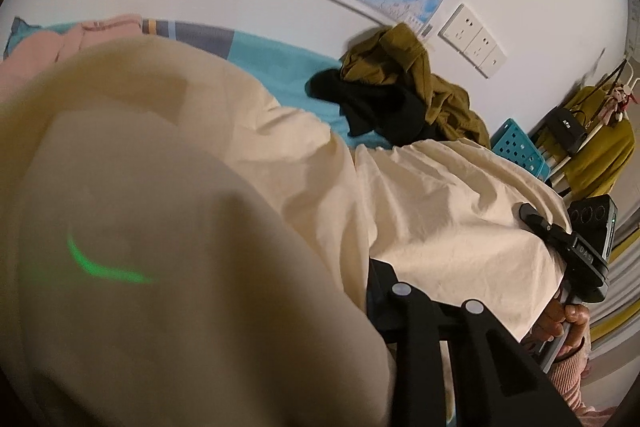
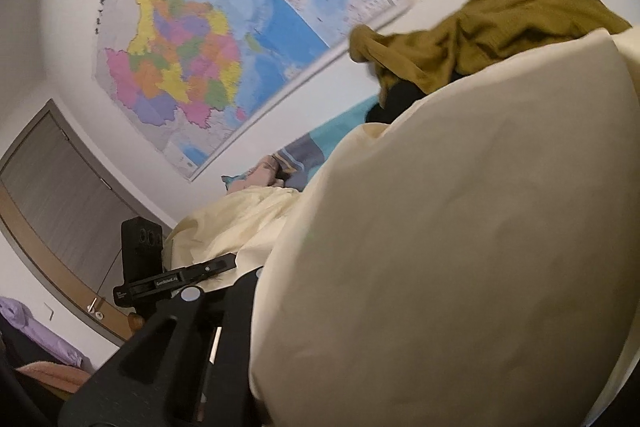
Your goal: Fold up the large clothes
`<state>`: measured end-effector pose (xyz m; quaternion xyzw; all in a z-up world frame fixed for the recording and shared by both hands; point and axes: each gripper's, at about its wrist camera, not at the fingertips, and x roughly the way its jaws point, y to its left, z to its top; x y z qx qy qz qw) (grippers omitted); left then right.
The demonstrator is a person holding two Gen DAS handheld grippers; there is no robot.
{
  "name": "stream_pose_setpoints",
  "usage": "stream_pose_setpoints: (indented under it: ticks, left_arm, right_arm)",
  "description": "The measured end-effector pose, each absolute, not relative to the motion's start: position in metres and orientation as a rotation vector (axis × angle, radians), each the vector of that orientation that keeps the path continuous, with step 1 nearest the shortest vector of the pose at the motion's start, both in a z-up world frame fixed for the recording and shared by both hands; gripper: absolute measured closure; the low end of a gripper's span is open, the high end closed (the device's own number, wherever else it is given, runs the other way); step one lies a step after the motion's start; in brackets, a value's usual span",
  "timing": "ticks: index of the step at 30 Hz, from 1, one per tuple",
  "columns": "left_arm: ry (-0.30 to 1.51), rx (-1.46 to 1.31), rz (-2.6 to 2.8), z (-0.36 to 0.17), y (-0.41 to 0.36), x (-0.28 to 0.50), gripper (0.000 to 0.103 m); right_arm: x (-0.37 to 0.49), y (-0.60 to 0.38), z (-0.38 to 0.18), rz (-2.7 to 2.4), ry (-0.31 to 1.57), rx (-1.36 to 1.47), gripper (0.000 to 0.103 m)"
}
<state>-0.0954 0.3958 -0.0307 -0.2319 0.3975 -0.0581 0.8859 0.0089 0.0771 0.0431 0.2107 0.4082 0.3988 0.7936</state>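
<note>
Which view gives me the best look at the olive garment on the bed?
The left wrist view. There the olive garment shows almost whole, heaped on a black garment against the wall. In the right wrist view the olive garment is nearer, but the cream cloth hides its lower part and motion blur softens it.

Both views are fisheye: black vignette at the corners, straight lines bowed, strongest near the rim. Indoor light is soft, warm and fairly dim, with no hard shadows. The large cream cotton garment (image 1: 420,195) sits right against each lens, so its near folds (image 2: 460,247) are out of focus and shaded grey-beige. A green crescent of lens flare (image 1: 104,263) shows on the blurred cloth in the left view. The colourful paper wall map (image 2: 192,47) is smeared by motion blur. The white wall socket panel (image 1: 474,41) is bright, mildly soft.
</note>
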Motion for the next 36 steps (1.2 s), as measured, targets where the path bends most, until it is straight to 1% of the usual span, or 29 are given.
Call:
stream_pose_setpoints:
  ticks: [17,36]
  left_arm:
    - [0.715,-0.441,-0.084,0.019,0.417,-0.108,0.076]
    - [0.640,-0.382,-0.020,0.055,0.441,-0.122,0.076]
  right_arm:
    - [0.012,0.099,0.088,0.950,0.782,0.390,0.088]
    - [0.025,0.139,0.112,1.016,0.731,0.369,0.088]
